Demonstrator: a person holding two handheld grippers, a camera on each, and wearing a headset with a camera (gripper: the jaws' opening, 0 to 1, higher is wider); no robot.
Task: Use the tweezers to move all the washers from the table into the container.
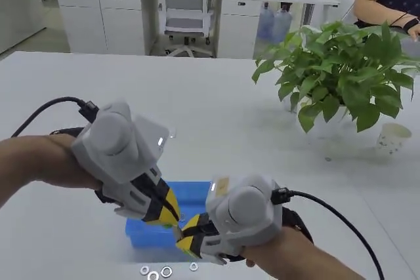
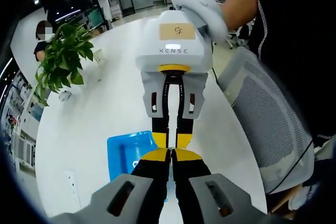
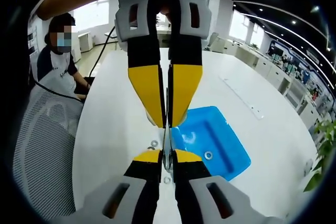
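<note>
The blue container [image 3: 226, 140] holds one washer [image 3: 208, 155]. The other washers [image 1: 167, 271] lie on the table [image 1: 197, 96] just on its near side. Your left gripper [image 3: 168, 121] and right gripper [image 3: 167, 157] meet tip to tip above it, both clamped on the tweezers [image 3: 166, 142]. The right gripper's housing bears a label [image 2: 173, 51] reading XENSE.

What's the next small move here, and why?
Probably lower the tweezers, pinched where the left hand-held gripper and right hand-held gripper meet, toward the washers on the table: several lie outside the blue container.
</note>
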